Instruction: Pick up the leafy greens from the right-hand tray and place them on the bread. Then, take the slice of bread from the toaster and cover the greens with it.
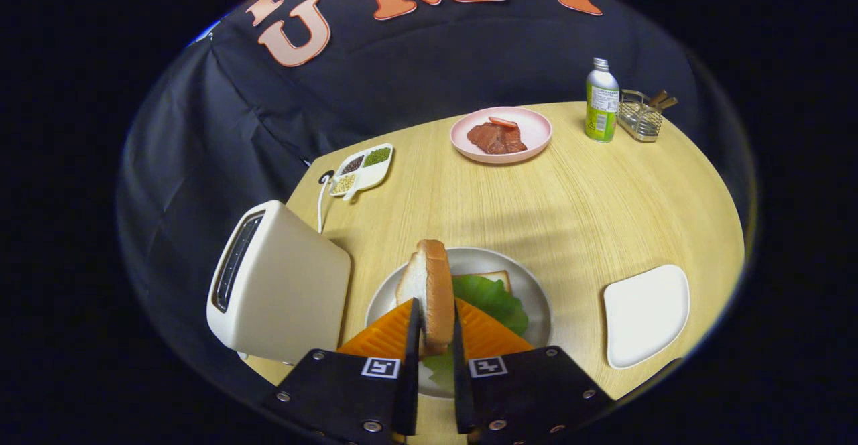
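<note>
My gripper is shut on a slice of bread, held on edge between the two orange fingers. It hangs just above a grey plate. On that plate the leafy greens lie over another slice of bread, whose corner peeks out behind them. The cream toaster stands just left of the plate, its slot facing up and left. The white right-hand tray sits to the right of the plate with nothing on it.
Far across the wooden table is a pink plate with meat slices. A green bottle and a wire holder stand at the back right. A white divided dish of seeds lies beyond the toaster, near its cord.
</note>
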Motion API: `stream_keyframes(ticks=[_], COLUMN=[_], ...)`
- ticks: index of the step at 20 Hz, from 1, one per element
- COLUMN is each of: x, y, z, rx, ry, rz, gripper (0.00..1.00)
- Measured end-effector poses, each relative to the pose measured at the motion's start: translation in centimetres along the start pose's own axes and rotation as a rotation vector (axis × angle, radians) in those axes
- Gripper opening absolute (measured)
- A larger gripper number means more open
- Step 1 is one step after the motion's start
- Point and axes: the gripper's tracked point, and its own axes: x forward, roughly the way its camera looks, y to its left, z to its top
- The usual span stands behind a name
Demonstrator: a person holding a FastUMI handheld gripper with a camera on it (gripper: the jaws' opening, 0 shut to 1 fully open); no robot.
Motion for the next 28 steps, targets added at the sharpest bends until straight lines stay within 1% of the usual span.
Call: stream_keyframes(ticks=[1, 2, 3, 4, 5, 6, 7, 8, 10, 13, 17, 19, 21, 23, 28], x=[0.2, 0.1, 0.0, -0.2, -0.8, -1.1, -1.7, -2.6, -4.7, -8.9, -15.7, -19.1, -21.5, -23.4, -27.5], y=[-0.5, -1.3, -2.0, -2.5, -3.0, -3.2, -3.6, -4.2, -5.5, -6.9, -7.4, -8.7, -10.1, -11.0, -13.2], z=[-0.3, -0.6, -0.7, -0.2, 0.5, 1.2, 2.1, 3.0, 5.5, 9.6, 14.9, 17.4, 18.7, 19.2, 20.2], rx=[-0.004, -0.007, -0.010, -0.012, -0.014, -0.020, -0.031, -0.048, -0.087, -0.130, -0.107, -0.126, -0.162, -0.183, -0.146], ry=[0.015, 0.031, 0.036, 0.019, -0.012, -0.039, -0.065, -0.092, -0.161, -0.290, -0.488, -0.596, -0.660, -0.695, -0.799], rz=[-0.009, -0.022, -0.035, -0.043, -0.047, -0.050, -0.059, -0.069, -0.101, -0.133, -0.115, -0.151, -0.200, -0.225, -0.232], gripper=[0.31, 0.35, 0.43, 0.47, 0.59, 0.65, 0.79, 0.87, 0.98, 0.99, 0.99, 0.99, 0.98, 0.99, 0.99])
